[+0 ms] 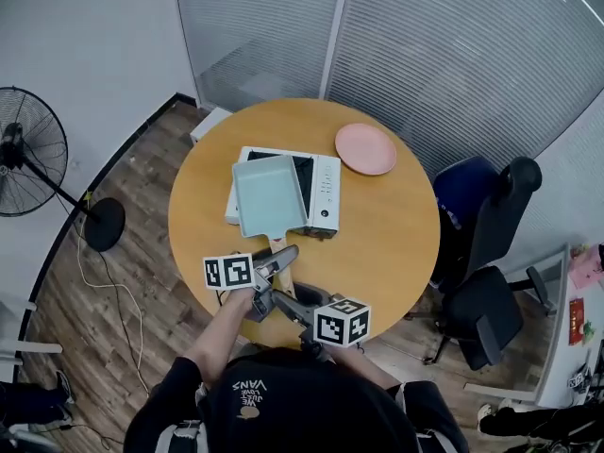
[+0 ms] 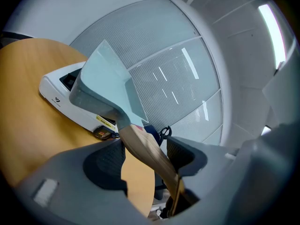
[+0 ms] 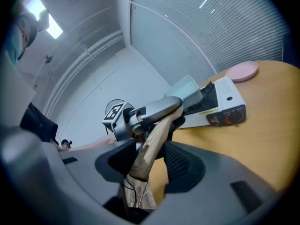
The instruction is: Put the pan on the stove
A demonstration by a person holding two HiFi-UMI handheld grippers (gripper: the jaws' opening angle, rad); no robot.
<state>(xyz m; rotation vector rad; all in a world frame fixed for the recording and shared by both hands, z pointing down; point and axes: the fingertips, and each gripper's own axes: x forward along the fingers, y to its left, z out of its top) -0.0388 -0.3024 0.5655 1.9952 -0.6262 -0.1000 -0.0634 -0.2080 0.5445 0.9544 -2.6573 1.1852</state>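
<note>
Head view puts the pan (image 1: 269, 194) over the stove (image 1: 324, 182), just ahead of the left gripper (image 1: 281, 258) and right gripper (image 1: 286, 302) — both clamped on its handle (image 2: 145, 149) — so placing seems underway; next, lower it flat, then release.

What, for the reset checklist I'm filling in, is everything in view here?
table: one, round, light wood, centre.
stove: one, white, on the table.
pan: one, pale blue with a wooden handle, over the stove's left part.
plate: one, pink, on the table beyond the stove, to the right.
fan: one, black, standing at far left.
blue chair: one, dark blue, right of the table.
black chair: one, black, right of the table, nearer.
left gripper: one, grey, shut on the pan's handle.
right gripper: one, grey, shut on the same handle, nearer its end.
</note>
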